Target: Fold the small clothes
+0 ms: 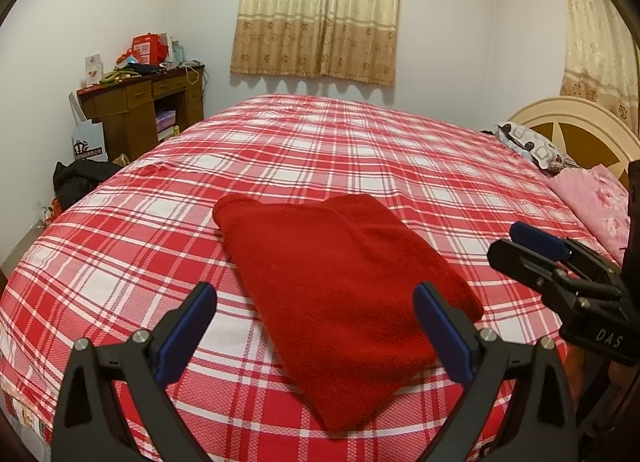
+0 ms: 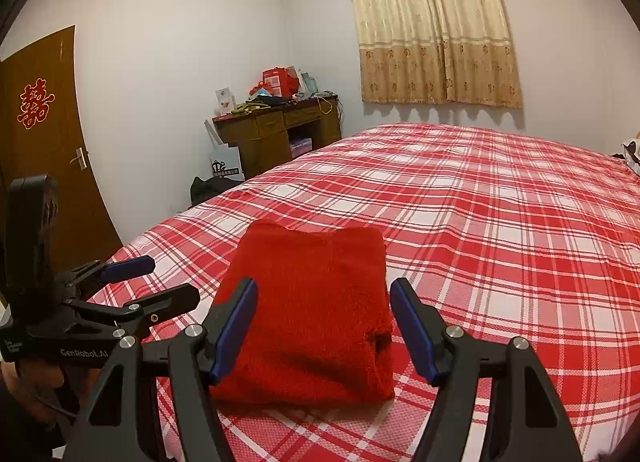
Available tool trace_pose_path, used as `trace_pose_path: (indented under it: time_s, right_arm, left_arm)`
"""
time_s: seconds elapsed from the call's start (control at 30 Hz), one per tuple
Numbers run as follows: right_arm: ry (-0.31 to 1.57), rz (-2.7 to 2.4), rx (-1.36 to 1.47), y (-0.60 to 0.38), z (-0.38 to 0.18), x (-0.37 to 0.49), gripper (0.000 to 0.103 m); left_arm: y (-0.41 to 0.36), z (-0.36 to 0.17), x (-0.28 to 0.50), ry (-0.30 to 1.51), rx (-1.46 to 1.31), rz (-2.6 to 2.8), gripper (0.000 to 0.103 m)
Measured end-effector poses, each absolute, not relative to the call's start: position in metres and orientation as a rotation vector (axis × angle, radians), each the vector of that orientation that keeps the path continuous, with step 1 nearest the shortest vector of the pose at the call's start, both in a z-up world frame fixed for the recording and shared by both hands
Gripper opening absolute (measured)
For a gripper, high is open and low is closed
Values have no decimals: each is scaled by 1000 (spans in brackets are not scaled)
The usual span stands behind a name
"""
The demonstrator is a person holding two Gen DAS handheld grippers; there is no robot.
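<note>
The red fleece garment (image 1: 336,290) lies folded into a compact oblong on the bed (image 1: 360,149), on the red-and-white checked cover, near the bed's near edge. Its layers lie flat; one short end faces the grippers, and a fold opening shows on that end's right corner in the right wrist view (image 2: 316,318).

The left gripper (image 1: 316,322) is held above the cover at the near edge, its blue-padded fingers (image 1: 186,334) spread wide. The near end of the garment appears between them, but neither pad presses on it; the jaws are released and empty. From the right wrist view the same gripper (image 2: 160,282) appears at the left, beside the garment, with its fingers apart and a hand (image 2: 28,390) under its body.

The right gripper (image 2: 324,326) is likewise aimed at the garment's near end, jaws released, with the fleece visible through the gap and nothing clamped. Whether the pads (image 2: 236,326) brush the fabric cannot be told. In the left wrist view it (image 1: 516,242) stands off the garment's right side, over the cover, clear of the fleece.

At the head of the bed, by the cream headboard (image 1: 576,121), lie a patterned pillow (image 1: 532,145) and a pink floral one (image 1: 596,197). Beyond the bed's far left corner stands a cluttered wooden desk (image 2: 276,129). Curtains (image 2: 432,29) hang on the far wall, and a brown door (image 2: 48,141) with a red paper emblem is at the left.
</note>
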State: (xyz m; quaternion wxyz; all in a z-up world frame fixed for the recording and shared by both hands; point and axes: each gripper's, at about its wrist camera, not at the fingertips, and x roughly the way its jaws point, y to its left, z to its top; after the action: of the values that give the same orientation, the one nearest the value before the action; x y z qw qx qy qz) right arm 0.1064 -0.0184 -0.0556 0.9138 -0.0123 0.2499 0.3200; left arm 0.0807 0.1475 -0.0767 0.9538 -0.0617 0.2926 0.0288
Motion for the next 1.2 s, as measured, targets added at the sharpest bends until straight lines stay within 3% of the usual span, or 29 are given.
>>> trace_pose_path:
  time_s: [1.2]
  right_arm:
    - [523, 678, -39, -10, -62, 102, 69]
  left_arm:
    - [145, -76, 79, 588, -91, 73, 103]
